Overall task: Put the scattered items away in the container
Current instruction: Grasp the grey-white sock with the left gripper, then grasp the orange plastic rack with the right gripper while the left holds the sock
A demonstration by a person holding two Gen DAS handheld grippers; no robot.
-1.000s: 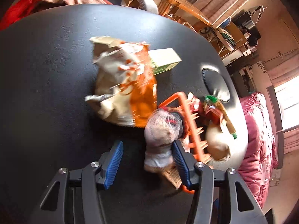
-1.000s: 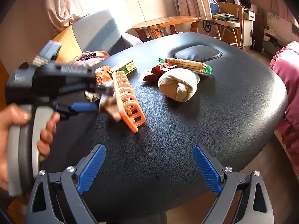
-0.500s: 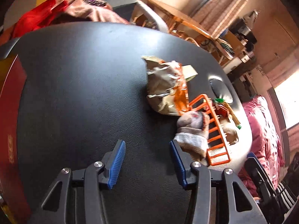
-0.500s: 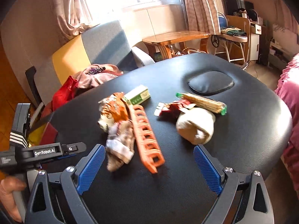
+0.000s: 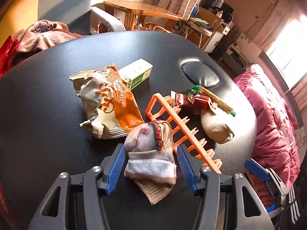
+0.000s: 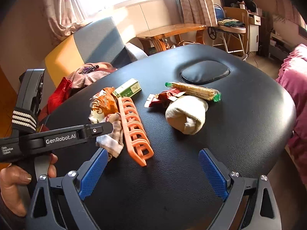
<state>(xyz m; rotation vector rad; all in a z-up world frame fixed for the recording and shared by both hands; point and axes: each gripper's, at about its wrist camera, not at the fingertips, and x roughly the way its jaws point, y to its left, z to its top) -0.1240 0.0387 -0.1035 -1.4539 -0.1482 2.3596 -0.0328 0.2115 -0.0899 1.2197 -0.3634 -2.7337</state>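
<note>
A grey-and-tan sock [image 5: 149, 153] with a red-green band lies on the black padded table [image 5: 38, 99] against an orange plastic rack [image 5: 172, 120]. My left gripper [image 5: 151, 149] straddles the sock. Its jaws are opening, and the blue pads stand just off the sock's sides. In the right wrist view the left gripper [image 6: 107, 128] reaches in from the left over the sock [image 6: 113, 141]. My right gripper [image 6: 153, 153] hangs wide open over bare table near the rack's [image 6: 134, 128] end, with nothing between its fingers.
An orange snack bag [image 5: 109, 99], a green box [image 5: 138, 72], a red wrapper [image 5: 195, 101], a cracker stick pack [image 5: 214, 99] and a rolled cream sock [image 5: 214, 128] lie around the rack. Clothes [image 6: 90, 74] are heaped on a chair behind; pink bedding [image 5: 272, 124] is right.
Half a second ago the left gripper stood left of the sock with empty jaws. It has swung right, so the sock is between wider jaws. The right gripper has barely shifted.
</note>
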